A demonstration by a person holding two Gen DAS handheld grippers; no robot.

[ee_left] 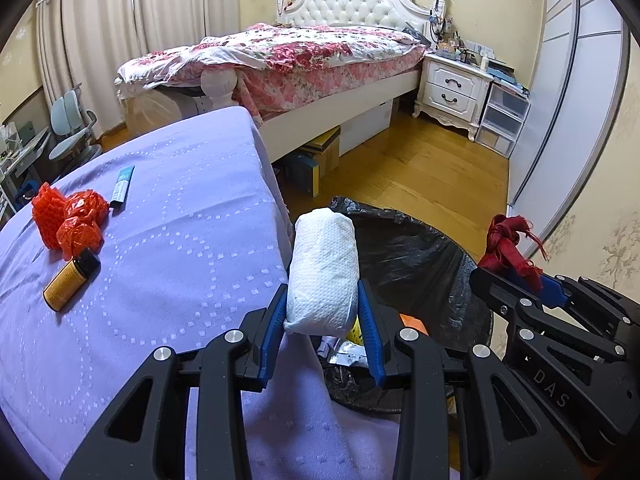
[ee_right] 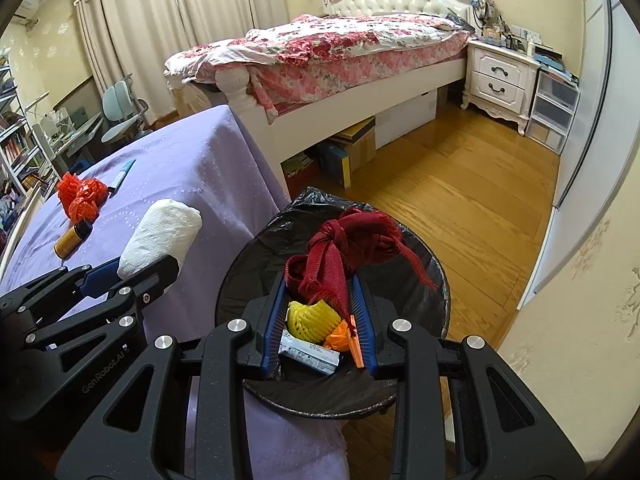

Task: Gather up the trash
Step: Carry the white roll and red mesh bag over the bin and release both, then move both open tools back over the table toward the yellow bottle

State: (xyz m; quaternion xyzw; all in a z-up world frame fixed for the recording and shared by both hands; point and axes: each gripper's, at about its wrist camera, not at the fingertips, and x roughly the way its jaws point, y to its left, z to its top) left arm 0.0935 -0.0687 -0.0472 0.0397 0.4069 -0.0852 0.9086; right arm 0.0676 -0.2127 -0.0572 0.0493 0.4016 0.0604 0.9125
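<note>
A white, dimpled paper-towel wad [ee_left: 322, 268] is clamped between the blue pads of the left gripper [ee_left: 322, 320], held over the edge of the lilac quilted tablecloth [ee_left: 168, 240]. At about 3 o'clock of it, a knotted dark-red woven cloth scrap [ee_right: 344, 252] is gripped by the right gripper [ee_right: 320, 320] above the round bin lined with a black plastic bag [ee_right: 432, 280]. Inside the bin, a yellow foam fruit net [ee_right: 310, 318], an orange scrap [ee_right: 340, 336] and a printed wrapper [ee_right: 308, 356] are partly hidden by the jaws. At 10 o'clock on the cloth, crumpled red plastic netting [ee_left: 68, 216], a brown bottle with a black cap [ee_left: 70, 280] and a blue-and-white tube [ee_left: 123, 186] are left lying; the tube's print cannot be read.
</note>
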